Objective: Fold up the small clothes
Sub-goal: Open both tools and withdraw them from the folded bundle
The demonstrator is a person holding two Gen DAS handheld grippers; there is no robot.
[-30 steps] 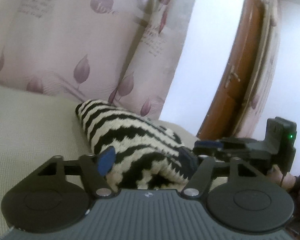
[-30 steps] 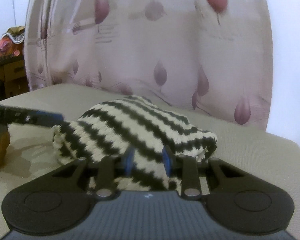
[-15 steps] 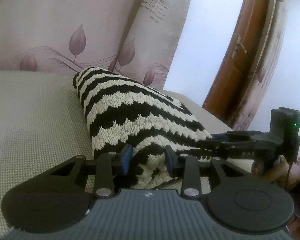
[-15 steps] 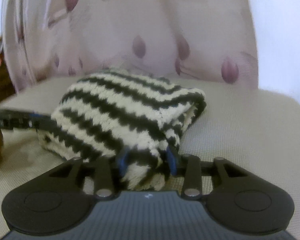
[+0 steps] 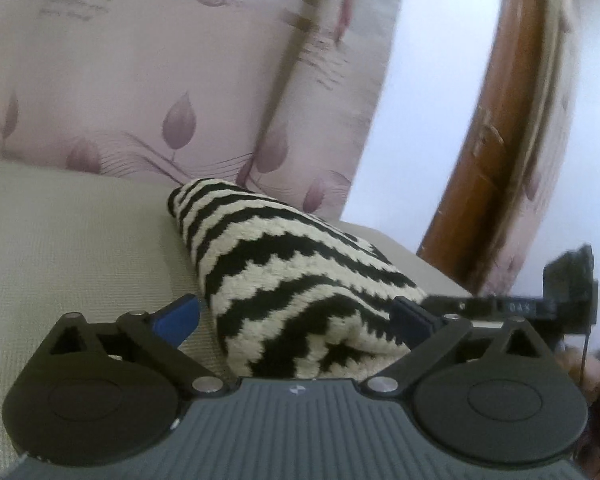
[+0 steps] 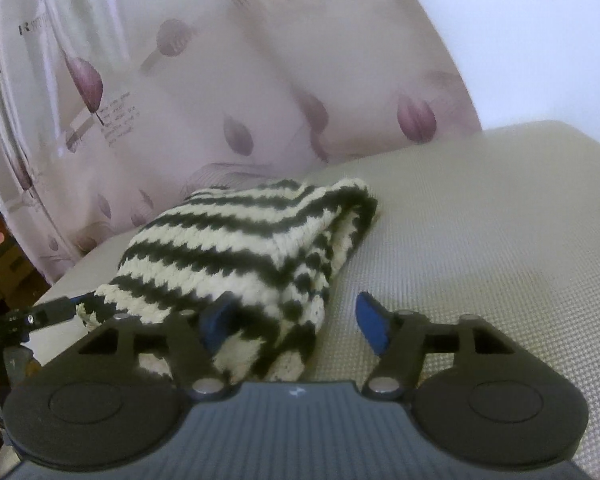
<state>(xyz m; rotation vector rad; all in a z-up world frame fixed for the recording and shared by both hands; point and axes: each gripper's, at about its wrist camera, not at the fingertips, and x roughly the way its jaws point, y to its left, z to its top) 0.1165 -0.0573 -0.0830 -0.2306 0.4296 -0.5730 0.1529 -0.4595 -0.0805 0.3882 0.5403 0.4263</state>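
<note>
A folded black-and-cream striped knit garment (image 5: 292, 280) lies on the beige woven surface (image 5: 60, 232). My left gripper (image 5: 296, 318) is open, its blue pads wide apart on either side of the garment's near end. In the right wrist view the same garment (image 6: 236, 256) lies ahead and left. My right gripper (image 6: 296, 320) is open, its left pad against the garment's near corner and its right pad over bare surface. The right gripper shows at the right edge of the left wrist view (image 5: 500, 304). The left gripper's fingers (image 6: 40, 312) show at the left edge of the right wrist view.
A pale curtain with purple leaf prints (image 5: 140, 80) hangs close behind the surface and also fills the back of the right wrist view (image 6: 220, 80). A brown wooden door (image 5: 496, 140) stands at the right. Beige surface (image 6: 480, 220) stretches right of the garment.
Both grippers were shut on the garment's near edge half a second ago; both have now opened and let go. The garment rests folded on the surface.
</note>
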